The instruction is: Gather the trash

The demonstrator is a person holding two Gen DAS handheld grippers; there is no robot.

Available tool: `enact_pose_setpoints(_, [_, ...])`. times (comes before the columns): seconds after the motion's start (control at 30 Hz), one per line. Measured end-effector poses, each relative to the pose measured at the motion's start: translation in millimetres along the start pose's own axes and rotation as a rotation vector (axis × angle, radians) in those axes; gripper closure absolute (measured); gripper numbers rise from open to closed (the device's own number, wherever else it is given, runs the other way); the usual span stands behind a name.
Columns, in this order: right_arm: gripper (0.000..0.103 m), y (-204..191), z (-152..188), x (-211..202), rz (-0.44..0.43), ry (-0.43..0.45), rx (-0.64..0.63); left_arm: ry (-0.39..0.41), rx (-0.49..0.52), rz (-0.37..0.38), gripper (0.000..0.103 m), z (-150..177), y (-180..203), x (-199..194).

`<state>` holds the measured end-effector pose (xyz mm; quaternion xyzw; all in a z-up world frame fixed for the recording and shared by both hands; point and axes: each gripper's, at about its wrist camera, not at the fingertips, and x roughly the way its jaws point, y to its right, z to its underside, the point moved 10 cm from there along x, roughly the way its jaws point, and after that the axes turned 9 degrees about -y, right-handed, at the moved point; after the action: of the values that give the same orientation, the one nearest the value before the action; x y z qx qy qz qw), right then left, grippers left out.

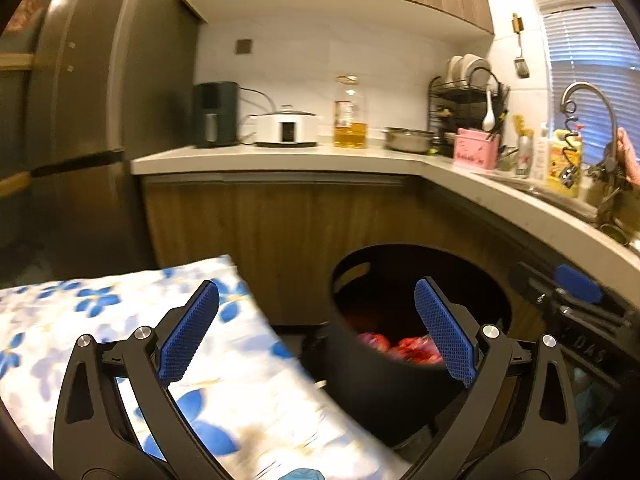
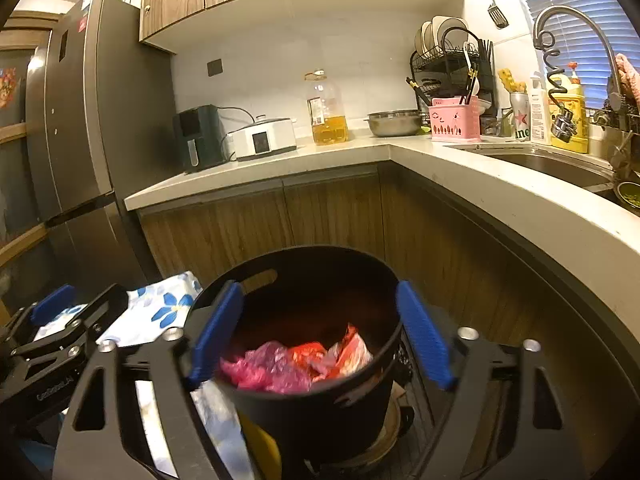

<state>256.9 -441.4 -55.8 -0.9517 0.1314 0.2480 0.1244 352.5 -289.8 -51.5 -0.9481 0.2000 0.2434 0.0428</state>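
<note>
A black round trash bin point(image 2: 320, 400) stands on the floor by the kitchen counter. It holds crumpled pink and red plastic wrappers point(image 2: 296, 364). My right gripper point(image 2: 320, 336) is open and empty, its blue pads spread to either side of the bin's rim. My left gripper point(image 1: 316, 332) is open and empty, above the edge of a blue-flowered white cloth point(image 1: 120, 328), with the bin point(image 1: 384, 384) to its right. The wrappers show red inside the bin point(image 1: 404, 348). The left gripper also shows at the left of the right wrist view point(image 2: 60, 320).
An L-shaped white counter point(image 2: 280, 168) carries an air fryer point(image 2: 198, 136), a white cooker point(image 2: 264, 138), an oil bottle point(image 2: 326, 110), a steel bowl point(image 2: 394, 122), a pink caddy point(image 2: 454, 118) and a dish rack point(image 2: 448, 60). A sink with faucet point(image 2: 576, 32) lies at right. A tall fridge point(image 2: 80, 140) stands left.
</note>
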Motion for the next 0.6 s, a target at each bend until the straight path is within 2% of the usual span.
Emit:
enact_pose_setpoints(0.17, [0.014, -15, 12, -29, 0.002, -0.016, -0.036, -0.031, -0.004, -0.099, 0.006, 22, -28, -34])
enact_pose_setpoints(0.33, [0.013, -34, 26, -56, -0.009, -0.042, -0.054, -0.060, -0.073, -0.094, 0.006, 39, -50, -70])
enact_pose_setpoints(0.47, [0.013, -45, 37, -78, -0.001, -0.046, -0.066, -0.048, -0.077, -0.119, 0.006, 50, -60, -103])
enact_pose_setpoints(0.6, [0.010, -53, 48, -102, 0.009, -0.046, -0.080, -0.053, -0.089, -0.106, 0.006, 63, -65, -129])
